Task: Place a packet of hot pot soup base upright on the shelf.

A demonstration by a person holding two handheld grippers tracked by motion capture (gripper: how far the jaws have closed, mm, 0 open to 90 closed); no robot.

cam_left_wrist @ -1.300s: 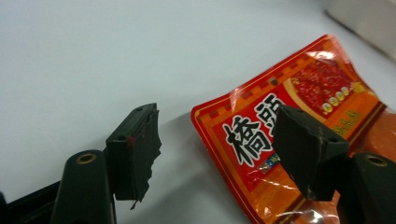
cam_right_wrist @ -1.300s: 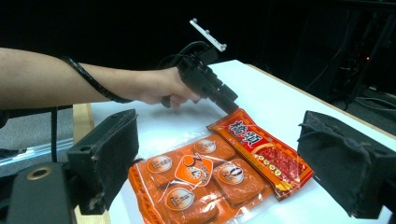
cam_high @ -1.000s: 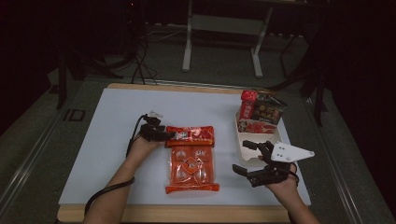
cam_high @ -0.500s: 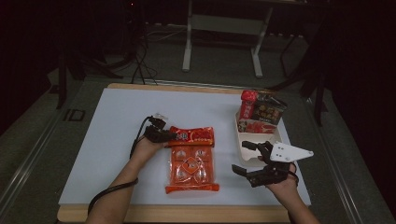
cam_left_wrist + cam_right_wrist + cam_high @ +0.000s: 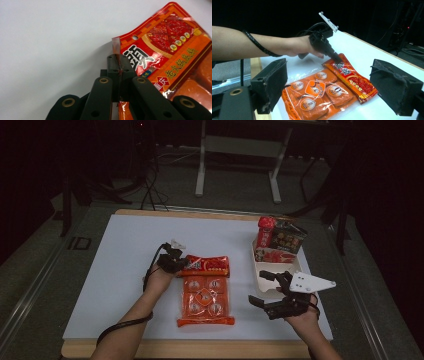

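A red spice packet (image 5: 207,265) lies across the top of an orange multi-pack (image 5: 205,302) at mid-table. My left gripper (image 5: 181,263) has just been closing and is now shut on the red packet's left edge. In the left gripper view the jaws (image 5: 120,62) pinch the clear seal of the red packet (image 5: 162,42), which curls up off the white table. My right gripper (image 5: 260,288) hovers open at the right, beside the tray. In the right gripper view its wide-apart pads (image 5: 272,82) frame both packets, with nothing between them.
A white tray (image 5: 280,268) at the right holds a red can (image 5: 265,231), a dark packet (image 5: 287,237) and another red packet (image 5: 272,255). The white table top (image 5: 125,270) ends in a wooden front edge. Beyond the far edge stand dark stands and cables.
My left hand slid right and slightly up onto the red packet's edge and its jaws closed on it. The right hand kept still.
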